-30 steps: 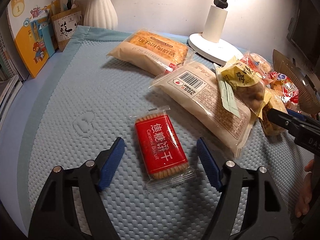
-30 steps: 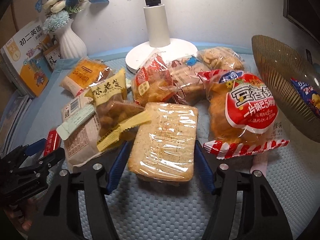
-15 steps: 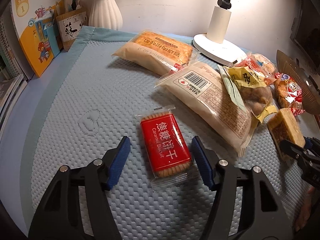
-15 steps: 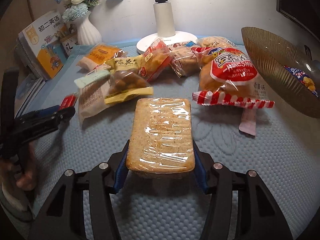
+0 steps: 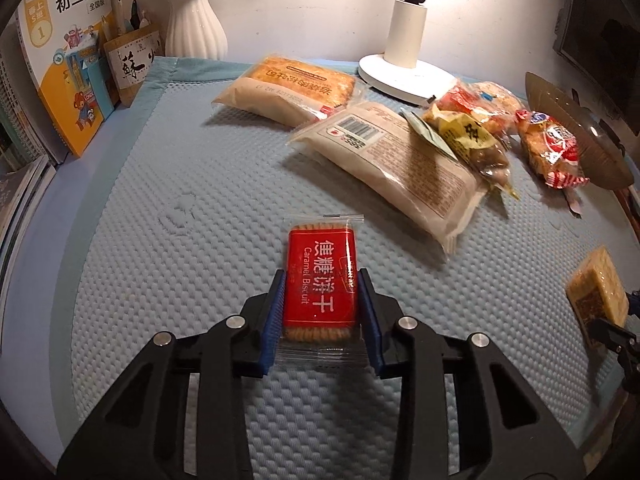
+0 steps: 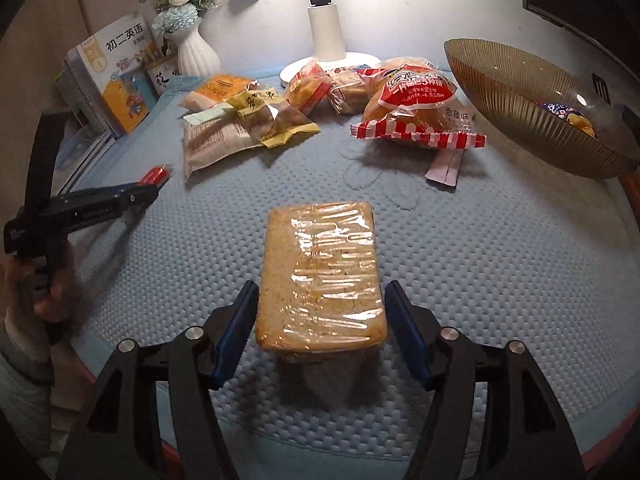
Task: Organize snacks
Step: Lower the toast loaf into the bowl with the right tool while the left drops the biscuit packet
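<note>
Red caramel biscuit packet [image 5: 320, 280], flat; clear-wrapped tan cake slab [image 6: 320, 276], flat

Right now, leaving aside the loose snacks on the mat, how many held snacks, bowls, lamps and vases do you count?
Held snacks: 2, red caramel biscuit pack, clear-wrapped tan cake
Ribbed amber glass bowl: 1
White desk lamp: 1
White ribbed vase: 1
Total: 5

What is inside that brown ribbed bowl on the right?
The brown ribbed bowl shows one snack packet with blue and yellow print, low against the far wall. The near wall and rim cover the rest of the inside, so anything more there is hidden.
</note>
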`<action>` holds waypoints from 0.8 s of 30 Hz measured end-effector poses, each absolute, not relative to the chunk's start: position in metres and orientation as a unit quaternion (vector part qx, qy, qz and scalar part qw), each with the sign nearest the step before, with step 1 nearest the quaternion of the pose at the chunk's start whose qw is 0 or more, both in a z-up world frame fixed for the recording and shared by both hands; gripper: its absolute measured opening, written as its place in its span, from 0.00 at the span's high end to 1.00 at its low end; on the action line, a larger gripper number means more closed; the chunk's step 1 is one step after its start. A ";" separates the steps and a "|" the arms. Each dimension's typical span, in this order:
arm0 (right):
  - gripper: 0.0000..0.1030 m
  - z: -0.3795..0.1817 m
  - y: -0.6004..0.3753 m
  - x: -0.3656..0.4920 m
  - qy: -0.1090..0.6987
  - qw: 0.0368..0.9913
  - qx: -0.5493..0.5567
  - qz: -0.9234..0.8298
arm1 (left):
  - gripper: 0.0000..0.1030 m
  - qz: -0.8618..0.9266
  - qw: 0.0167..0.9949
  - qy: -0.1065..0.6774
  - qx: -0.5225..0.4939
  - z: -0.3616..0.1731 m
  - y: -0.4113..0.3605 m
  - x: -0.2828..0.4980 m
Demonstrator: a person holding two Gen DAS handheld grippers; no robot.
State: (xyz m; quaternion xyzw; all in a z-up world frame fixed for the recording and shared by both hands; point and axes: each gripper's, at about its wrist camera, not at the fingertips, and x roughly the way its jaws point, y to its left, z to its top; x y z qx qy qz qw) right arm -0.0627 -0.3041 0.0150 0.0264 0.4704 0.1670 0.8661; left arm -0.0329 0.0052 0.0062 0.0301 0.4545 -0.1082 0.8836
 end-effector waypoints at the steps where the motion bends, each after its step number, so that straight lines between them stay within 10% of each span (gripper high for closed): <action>1: 0.27 0.015 -0.302 -0.060 0.471 0.865 0.033 0.168 | 0.65 -0.111 0.882 0.457 0.027 0.006 0.005 -0.035; 7: 0.27 0.007 -0.292 -0.039 0.493 0.860 0.040 0.124 | 0.43 -0.102 0.881 0.459 0.042 0.004 -0.005 -0.035; 11: 0.46 0.010 -0.286 -0.045 0.481 0.868 0.009 0.121 | 0.68 -0.096 0.884 0.452 0.071 0.005 -0.014 -0.040; 24: 0.47 0.066 -0.346 -0.051 0.397 0.911 0.050 0.102 | 0.68 -0.170 0.902 0.392 0.066 0.066 -0.062 -0.055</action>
